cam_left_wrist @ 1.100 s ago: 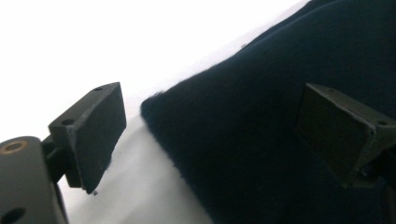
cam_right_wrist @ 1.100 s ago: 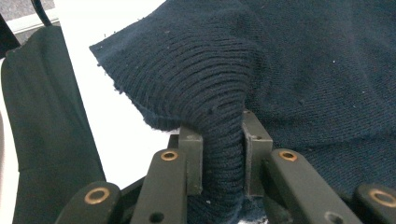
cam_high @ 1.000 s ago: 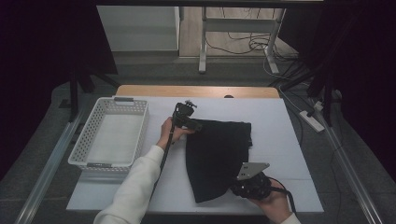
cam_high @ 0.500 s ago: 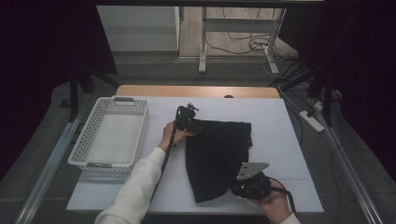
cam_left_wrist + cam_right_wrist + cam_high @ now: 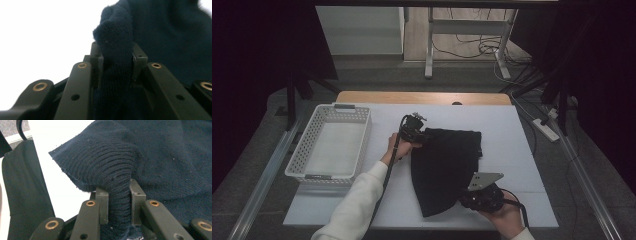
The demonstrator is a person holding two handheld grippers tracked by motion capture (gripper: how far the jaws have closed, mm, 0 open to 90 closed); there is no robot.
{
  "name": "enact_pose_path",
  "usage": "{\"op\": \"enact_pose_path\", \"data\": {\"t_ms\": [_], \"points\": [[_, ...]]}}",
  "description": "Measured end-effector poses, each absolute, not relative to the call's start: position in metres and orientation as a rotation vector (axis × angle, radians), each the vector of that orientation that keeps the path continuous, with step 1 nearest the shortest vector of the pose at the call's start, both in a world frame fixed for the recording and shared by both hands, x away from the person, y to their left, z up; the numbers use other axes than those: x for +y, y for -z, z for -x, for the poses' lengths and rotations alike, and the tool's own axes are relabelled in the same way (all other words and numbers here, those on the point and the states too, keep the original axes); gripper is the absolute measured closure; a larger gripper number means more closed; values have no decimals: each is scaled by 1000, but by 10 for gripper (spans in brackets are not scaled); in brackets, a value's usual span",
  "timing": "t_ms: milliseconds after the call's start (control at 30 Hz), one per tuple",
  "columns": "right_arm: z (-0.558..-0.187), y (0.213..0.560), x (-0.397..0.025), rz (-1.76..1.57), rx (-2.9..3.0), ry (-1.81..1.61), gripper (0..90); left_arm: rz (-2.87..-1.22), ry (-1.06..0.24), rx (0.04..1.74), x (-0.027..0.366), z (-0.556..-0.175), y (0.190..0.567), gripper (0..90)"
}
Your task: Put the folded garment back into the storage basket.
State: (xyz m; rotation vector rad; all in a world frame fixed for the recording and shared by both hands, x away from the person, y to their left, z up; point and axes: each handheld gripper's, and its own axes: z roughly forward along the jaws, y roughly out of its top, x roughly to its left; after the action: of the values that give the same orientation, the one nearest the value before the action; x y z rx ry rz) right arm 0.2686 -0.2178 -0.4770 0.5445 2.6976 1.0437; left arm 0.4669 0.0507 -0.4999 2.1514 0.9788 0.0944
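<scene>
Where bare table (image 5: 512,135) flanks it, dark sweater (image 5: 447,170), probably knit, edges pinched by left gripper (image 5: 414,131) and right gripper (image 5: 479,197).

A white table (image 5: 512,150) carries a white basket (image 5: 332,145) well left of the left gripper (image 5: 414,131), and a dark sweater (image 5: 447,165) between both grippers.

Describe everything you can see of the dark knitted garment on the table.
The dark knitted garment is navy blue, soft, with a ribbed band at one edge. It lies mostly flat and folded on the white table, right of the white basket. The left gripper is shut on a bunched fold at its far left corner. The right gripper is shut on the ribbed edge at its near right corner, which is raised slightly off the table.
</scene>
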Motion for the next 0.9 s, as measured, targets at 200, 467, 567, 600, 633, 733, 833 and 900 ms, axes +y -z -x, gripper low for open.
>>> {"op": "enact_pose_path", "data": {"t_ms": [200, 467, 567, 600, 633, 733, 833, 900], "points": [[-267, 464, -222, -553, 2631, -1103, 742, -2083, -106, 923, 57, -460, 473, 711], [-269, 452, -230, -575, 2568, -1176, 743, -2023, -126, 884, 60, -455, 448, 717], [-269, 448, -230, -577, 2541, -1202, 743, -2003, -130, 884, 63, -455, 442, 718], [-269, 446, -231, -576, 2531, -1205, 742, -1997, -131, 882, 64, -455, 440, 718], [-269, 444, -231, -574, 2526, -1209, 743, -1993, -132, 879, 65, -455, 438, 719], [-268, 441, -229, -568, 2501, -1224, 742, -1980, -138, 874, 69, -454, 432, 720], [-268, 438, -226, -556, 2494, -1231, 742, -1967, -140, 873, 71, -452, 427, 721], [-268, 437, -223, -548, 2499, -1245, 742, -1964, -146, 872, 74, -451, 424, 721]]}}
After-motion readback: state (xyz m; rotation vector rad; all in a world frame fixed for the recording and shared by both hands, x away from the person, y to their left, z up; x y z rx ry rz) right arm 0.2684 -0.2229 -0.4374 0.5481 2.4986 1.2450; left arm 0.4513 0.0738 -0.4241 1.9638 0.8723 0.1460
